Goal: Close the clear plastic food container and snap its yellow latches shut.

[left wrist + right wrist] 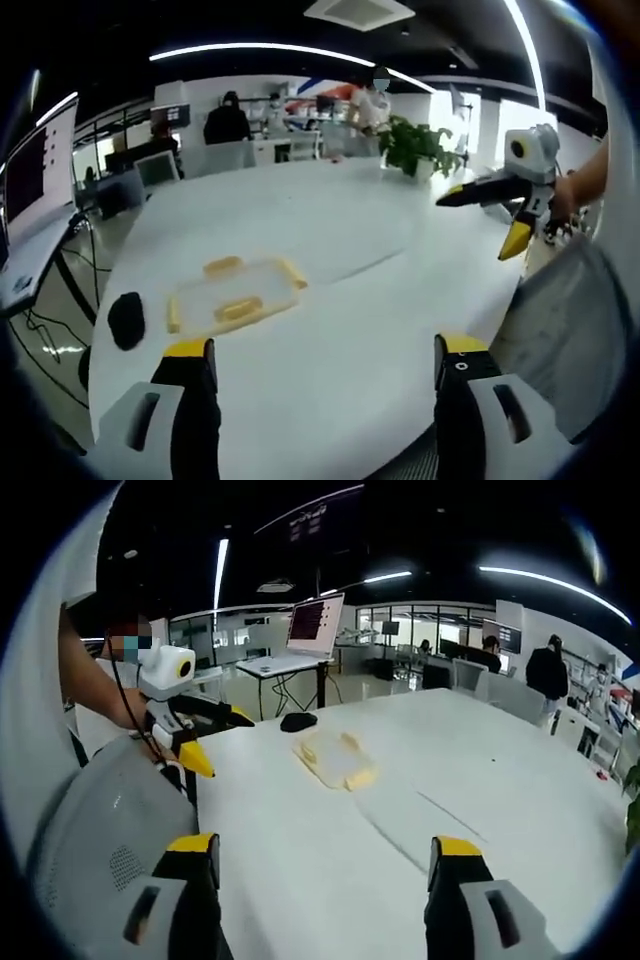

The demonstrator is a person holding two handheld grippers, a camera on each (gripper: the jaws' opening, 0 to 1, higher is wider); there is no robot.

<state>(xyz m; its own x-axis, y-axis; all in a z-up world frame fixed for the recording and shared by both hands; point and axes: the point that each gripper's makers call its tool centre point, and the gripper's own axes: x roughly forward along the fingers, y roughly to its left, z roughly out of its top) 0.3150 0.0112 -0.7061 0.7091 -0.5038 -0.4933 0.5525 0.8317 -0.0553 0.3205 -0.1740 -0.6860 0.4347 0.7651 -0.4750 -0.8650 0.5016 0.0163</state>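
container (235,295) sits on the white table (340,240), ahead and left of my left hand-held gripper (325,375), its long axis running left to right across that view. both my hand-held grippers are wide and hold nothing. my right hand-held gripper (325,865) is well apart from it, so i judge the left nearer. black thing (127,318) lies just beside the container.

The clear plastic food container with yellow latches (234,294) sits small at centre left of the left gripper view; whether its lid is seated cannot be told. At centre in the right gripper view it (335,757) is blurred. A grey mesh chair back (565,335) is cut off at lower right.
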